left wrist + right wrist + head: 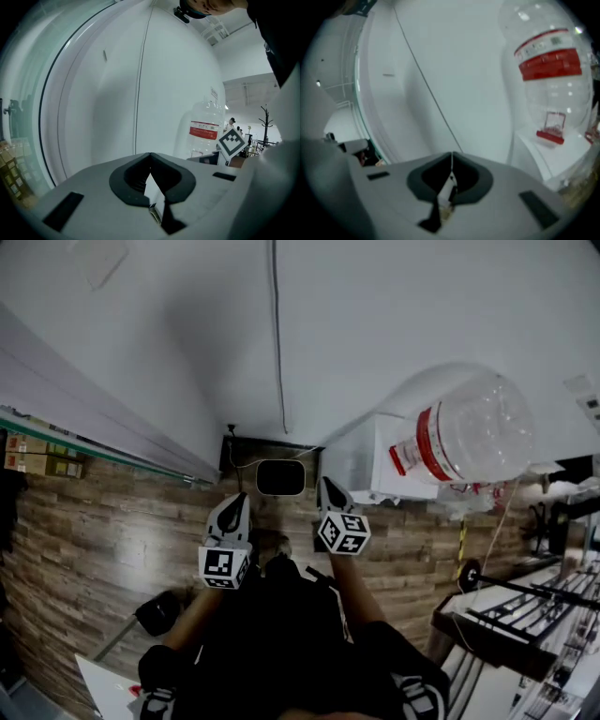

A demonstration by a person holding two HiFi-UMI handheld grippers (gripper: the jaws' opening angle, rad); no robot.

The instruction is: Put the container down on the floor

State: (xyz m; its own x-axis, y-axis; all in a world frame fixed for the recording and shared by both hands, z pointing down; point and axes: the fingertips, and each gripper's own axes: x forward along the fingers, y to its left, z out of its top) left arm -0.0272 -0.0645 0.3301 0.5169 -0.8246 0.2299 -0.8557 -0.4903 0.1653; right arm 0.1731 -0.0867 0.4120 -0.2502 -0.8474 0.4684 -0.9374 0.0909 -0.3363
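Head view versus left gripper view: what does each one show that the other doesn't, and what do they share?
Only the head view: the wood-plank floor and the black box at the wall's foot. Only the left gripper view: the left gripper's jaws, shut with nothing between them, and a coat stand far behind. Both: the clear water bottle with its red label, the cable down the white wall, and the right gripper.
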